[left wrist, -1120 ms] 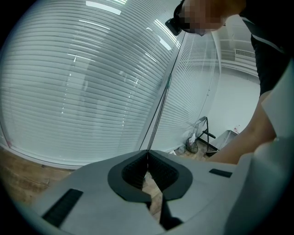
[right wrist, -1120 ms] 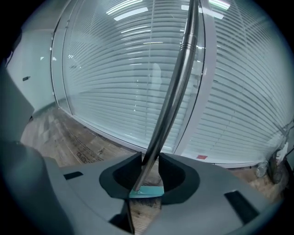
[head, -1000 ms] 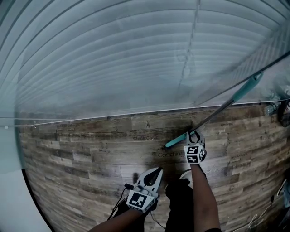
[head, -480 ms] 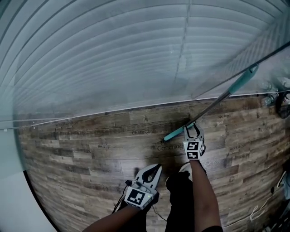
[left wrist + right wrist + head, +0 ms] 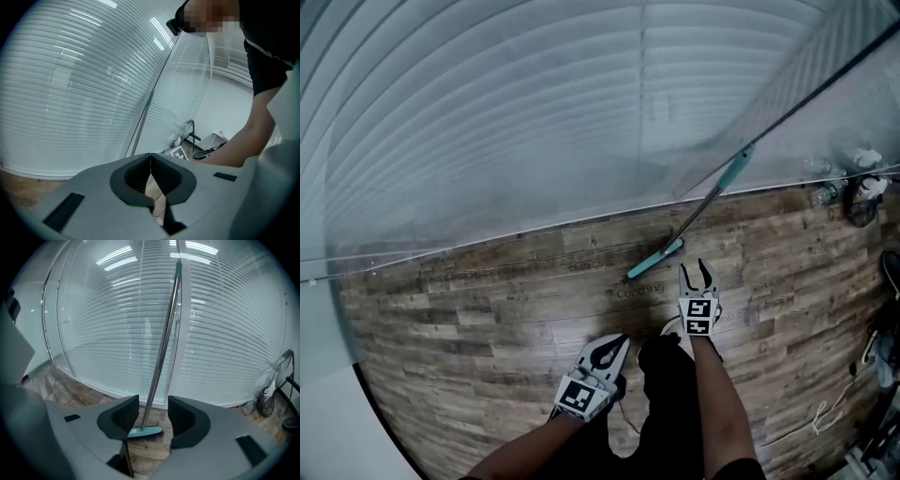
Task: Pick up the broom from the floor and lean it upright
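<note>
Broom [image 5: 705, 208]: we find it leaning on the blinded window [image 5: 534, 122], head [image 5: 654, 260] on the floor [image 5: 487, 309]. Right gripper [image 5: 694, 270]: jaws just spread, drawn back clear of it. Left gripper [image 5: 617, 345]: pressed together, empty. We judge the task done

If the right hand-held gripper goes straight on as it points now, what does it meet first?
Probably the broom, near its teal head: it shows in the gap of the right hand-held gripper, whose jaws have just been opening and hold nothing. Depth is unclear.
</note>
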Tool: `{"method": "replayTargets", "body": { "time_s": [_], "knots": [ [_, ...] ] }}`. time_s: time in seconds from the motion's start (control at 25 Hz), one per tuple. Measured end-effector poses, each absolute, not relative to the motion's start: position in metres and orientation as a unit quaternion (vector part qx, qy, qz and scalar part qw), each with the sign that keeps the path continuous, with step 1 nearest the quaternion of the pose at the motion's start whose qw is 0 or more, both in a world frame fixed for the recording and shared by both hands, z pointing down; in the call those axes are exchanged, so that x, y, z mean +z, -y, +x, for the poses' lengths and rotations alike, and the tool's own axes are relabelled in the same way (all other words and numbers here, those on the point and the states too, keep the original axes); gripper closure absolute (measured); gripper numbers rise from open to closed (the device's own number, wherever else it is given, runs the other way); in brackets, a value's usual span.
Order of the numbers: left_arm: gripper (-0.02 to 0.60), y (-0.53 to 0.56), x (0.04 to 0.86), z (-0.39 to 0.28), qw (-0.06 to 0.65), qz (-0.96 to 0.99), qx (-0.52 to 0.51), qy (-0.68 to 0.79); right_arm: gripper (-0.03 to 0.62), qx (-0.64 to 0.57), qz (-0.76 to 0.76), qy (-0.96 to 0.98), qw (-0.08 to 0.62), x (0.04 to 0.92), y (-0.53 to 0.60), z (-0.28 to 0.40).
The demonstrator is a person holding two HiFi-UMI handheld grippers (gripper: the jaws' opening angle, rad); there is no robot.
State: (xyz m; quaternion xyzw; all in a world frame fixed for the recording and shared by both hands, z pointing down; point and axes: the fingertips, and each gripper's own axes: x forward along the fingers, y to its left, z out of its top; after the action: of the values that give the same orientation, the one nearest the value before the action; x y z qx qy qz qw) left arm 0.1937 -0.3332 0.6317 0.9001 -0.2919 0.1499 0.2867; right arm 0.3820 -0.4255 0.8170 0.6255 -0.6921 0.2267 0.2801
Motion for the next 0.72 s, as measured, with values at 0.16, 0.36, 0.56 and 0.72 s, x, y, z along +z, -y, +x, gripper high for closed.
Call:
{"method": "replayTargets", "body": {
  "time_s": [0.16, 0.36, 0.56, 0.72],
  "knots": [
    [0.561, 0.339, 0.585, 0.191, 0.269, 0.906, 0.133, 0.299, 0.414, 0.234, 0.624, 0.694, 0.273, 0.749, 0.4, 0.376],
    [0.561, 0.35, 0.525, 0.187, 0.245, 0.912, 0.12, 0.308, 0.414, 0.232, 0.611, 0.712, 0.259, 0.661, 0.379, 0.354],
    [0.561, 0.343, 0.466, 0.189, 0.232, 0.916, 0.118, 0.304, 0.416, 0.215, 0.601, 0.738, 0.22, 0.559, 0.361, 0.321],
    [0.561, 0.334, 0.415, 0.18, 0.23, 0.916, 0.11, 0.309, 0.416, 0.212, 0.599, 0.751, 0.181, 0.479, 0.34, 0.283]
  ]
}}
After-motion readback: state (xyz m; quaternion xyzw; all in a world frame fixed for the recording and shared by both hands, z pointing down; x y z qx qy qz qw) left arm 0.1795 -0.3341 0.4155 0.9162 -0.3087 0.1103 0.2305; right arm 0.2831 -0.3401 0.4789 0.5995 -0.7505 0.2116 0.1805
